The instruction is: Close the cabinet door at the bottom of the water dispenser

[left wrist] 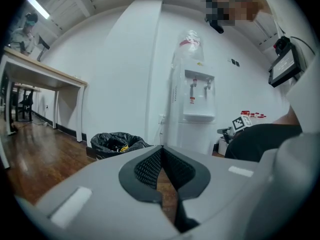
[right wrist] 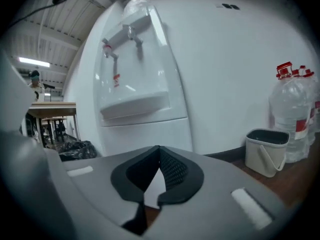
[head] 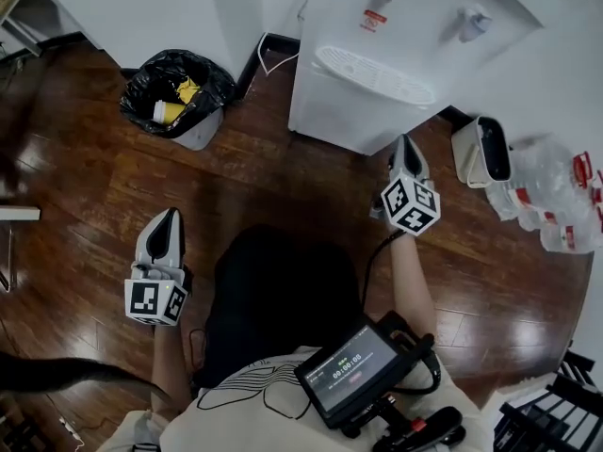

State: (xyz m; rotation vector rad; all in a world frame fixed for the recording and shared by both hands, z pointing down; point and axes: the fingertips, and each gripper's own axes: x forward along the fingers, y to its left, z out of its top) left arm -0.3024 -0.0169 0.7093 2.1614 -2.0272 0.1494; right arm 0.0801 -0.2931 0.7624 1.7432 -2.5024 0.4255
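Note:
The white water dispenser (head: 396,36) stands against the wall at the top of the head view. In the right gripper view its lower cabinet door (right wrist: 150,132) looks flat against the body, with no gap showing. My right gripper (head: 406,144) is low down by the front right corner of the dispenser, with its jaws shut and nothing between them (right wrist: 159,150). My left gripper (head: 169,217) hangs over the wooden floor well to the left of the dispenser, also shut and empty (left wrist: 161,149). In the left gripper view the dispenser (left wrist: 196,109) is farther off.
A bin lined with a black bag (head: 176,92) sits left of the dispenser. A small white bucket (head: 480,151) and several large water bottles (head: 558,201) stand to its right. A desk (left wrist: 45,74) and a person (left wrist: 22,31) are far off at the left.

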